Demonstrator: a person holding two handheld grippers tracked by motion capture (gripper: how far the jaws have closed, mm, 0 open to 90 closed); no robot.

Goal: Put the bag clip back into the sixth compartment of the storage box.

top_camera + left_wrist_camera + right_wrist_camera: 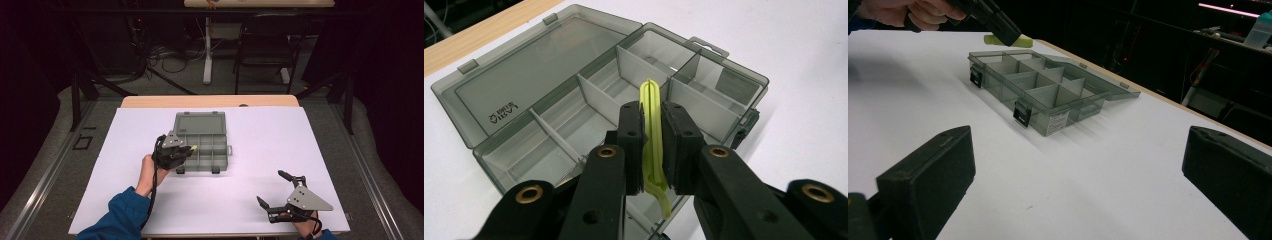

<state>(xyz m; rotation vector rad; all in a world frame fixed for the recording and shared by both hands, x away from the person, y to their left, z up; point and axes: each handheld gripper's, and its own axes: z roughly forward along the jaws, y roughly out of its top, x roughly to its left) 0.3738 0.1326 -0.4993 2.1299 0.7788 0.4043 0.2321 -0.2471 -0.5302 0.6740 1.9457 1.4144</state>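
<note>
While left gripper pinches yellow-green strip, organizer box latches visible.

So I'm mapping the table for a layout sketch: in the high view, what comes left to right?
Person's hand → left gripper holding the yellow-green rubber band → compartment box → right gripper.

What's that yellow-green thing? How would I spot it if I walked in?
Start at the white table, then find the grey box lying open on it with its divided compartments. Just above the box's near left part, the left gripper pinches a thin, limp strip between its black jaws; it is the one bright yellow-green thing among grey and black.
</note>
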